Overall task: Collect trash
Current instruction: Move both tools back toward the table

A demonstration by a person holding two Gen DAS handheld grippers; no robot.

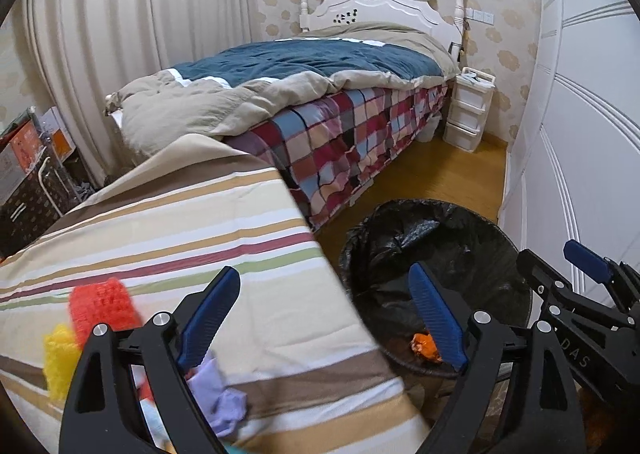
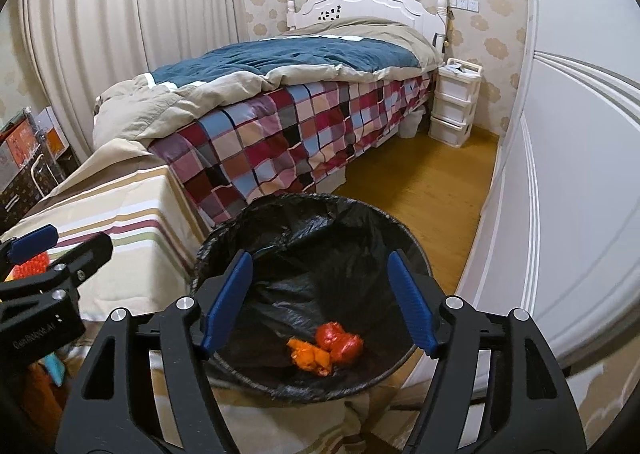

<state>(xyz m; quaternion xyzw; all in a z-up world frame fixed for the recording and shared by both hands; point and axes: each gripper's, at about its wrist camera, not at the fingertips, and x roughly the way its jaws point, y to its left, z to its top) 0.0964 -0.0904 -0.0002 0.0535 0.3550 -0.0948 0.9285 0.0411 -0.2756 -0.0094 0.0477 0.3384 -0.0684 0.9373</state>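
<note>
Left wrist: left gripper (image 1: 324, 318) tilted down, jaws wide and empty, straddling striped cloth (image 1: 200, 221) edge and bin (image 1: 436, 254). Right wrist: right gripper (image 2: 320, 302) angled down over bin (image 2: 312, 238), jaws apart, empty; 2 wads, orange (image 2: 310, 356) and red (image 2: 340, 340), lying inside.

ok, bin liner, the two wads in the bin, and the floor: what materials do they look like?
Bin liner: thin black plastic film, glossy and crinkled, with highlights on the folds.
Red wad and orange wad: crumpled, slightly shiny, probably plastic wrap or foil; paper can't be ruled out.
Floor: yellow-brown planks with faint seams, wood or laminate, satin finish.
</note>
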